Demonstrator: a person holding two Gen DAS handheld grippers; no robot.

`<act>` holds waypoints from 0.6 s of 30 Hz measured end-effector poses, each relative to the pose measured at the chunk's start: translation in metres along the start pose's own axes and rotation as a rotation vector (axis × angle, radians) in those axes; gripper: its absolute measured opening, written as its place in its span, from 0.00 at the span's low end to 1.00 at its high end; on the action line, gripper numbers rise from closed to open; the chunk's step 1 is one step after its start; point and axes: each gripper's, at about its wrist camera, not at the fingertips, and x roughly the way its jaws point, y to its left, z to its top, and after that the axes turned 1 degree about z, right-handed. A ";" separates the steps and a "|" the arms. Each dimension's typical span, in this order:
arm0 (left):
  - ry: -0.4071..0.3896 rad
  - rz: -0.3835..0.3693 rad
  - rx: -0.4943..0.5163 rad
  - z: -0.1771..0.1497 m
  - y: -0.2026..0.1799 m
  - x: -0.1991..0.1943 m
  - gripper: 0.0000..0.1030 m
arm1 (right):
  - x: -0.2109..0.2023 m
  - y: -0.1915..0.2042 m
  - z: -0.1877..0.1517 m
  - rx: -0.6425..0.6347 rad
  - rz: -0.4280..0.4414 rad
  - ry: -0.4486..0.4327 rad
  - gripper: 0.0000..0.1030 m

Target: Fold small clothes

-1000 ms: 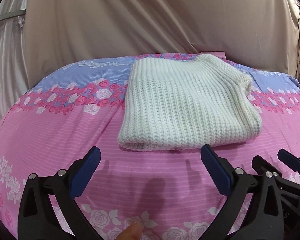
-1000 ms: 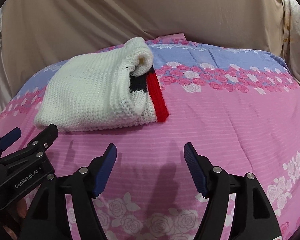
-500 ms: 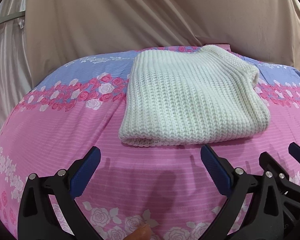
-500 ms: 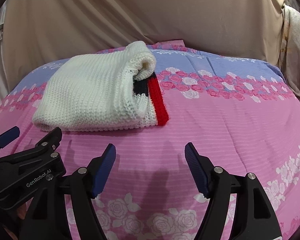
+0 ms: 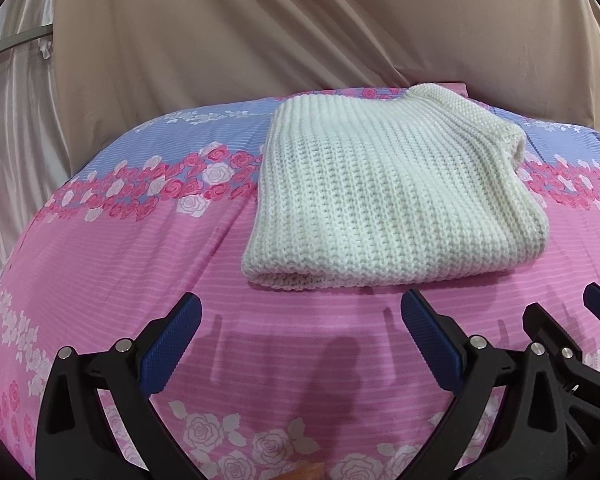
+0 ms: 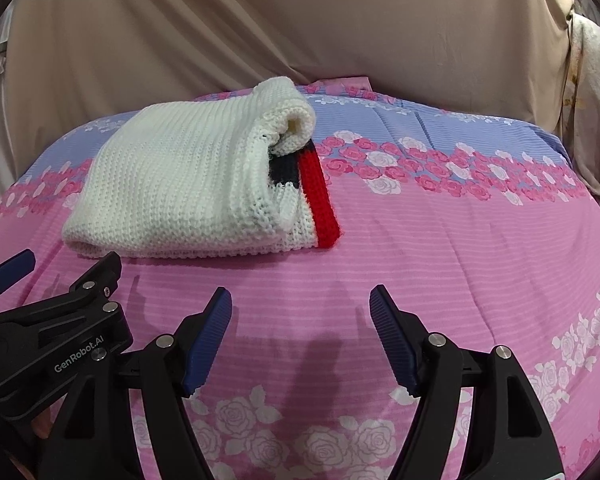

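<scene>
1. I see the folded white knit sweater (image 5: pixel 392 204) lying on the pink floral bed cover (image 5: pixel 112 272), in the centre right of the left wrist frame.
2. My left gripper (image 5: pixel 300 344) is spread wide, holding nothing, near the sweater's front edge.
3. My right gripper (image 6: pixel 300 336) is likewise released; the sweater sits in the centre left of its frame, red band (image 6: pixel 320 200) showing.

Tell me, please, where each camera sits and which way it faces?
Left wrist: on the left gripper, low over the bedspread, facing the folded white sweater; right gripper at its right edge.
Right wrist: on the right gripper, facing the sweater's red-striped end; left gripper at lower left.
Shared: sweater, bedspread, beige curtain.
</scene>
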 end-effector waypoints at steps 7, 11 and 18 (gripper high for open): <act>0.002 0.009 -0.005 0.000 0.002 0.001 0.95 | -0.001 0.002 -0.001 -0.007 -0.005 -0.003 0.67; 0.005 0.012 -0.005 0.000 0.003 0.001 0.95 | -0.001 0.004 -0.001 -0.006 -0.009 -0.003 0.67; 0.032 0.008 -0.001 -0.002 0.002 0.003 0.94 | -0.001 0.001 -0.001 0.004 -0.010 -0.001 0.67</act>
